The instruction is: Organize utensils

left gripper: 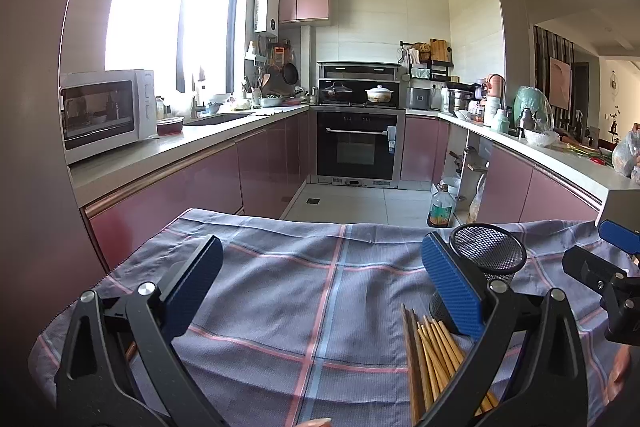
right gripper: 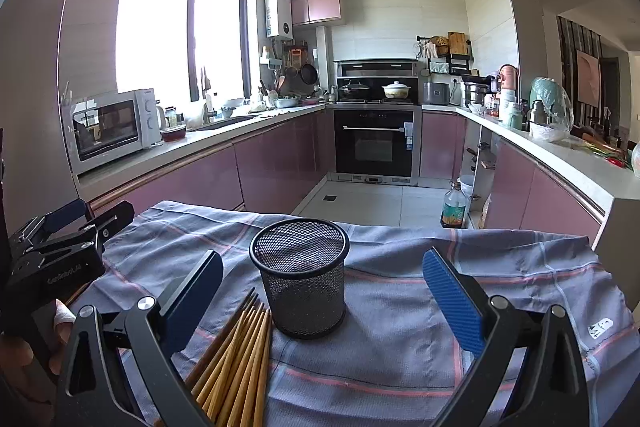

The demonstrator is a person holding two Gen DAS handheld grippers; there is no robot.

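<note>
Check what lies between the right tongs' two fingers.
In the right wrist view, the mesh cup stands on the plaid cloth between the open right tongs; chopsticks lie by the left finger.

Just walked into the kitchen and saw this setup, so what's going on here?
A person holds a handheld gripper in each hand over a checked cloth. A pile of wooden chopsticks lies beside an upright black mesh cup, which looks empty. The left gripper and right gripper are both open and hold nothing. No chopstick is in the cup yet.
</note>
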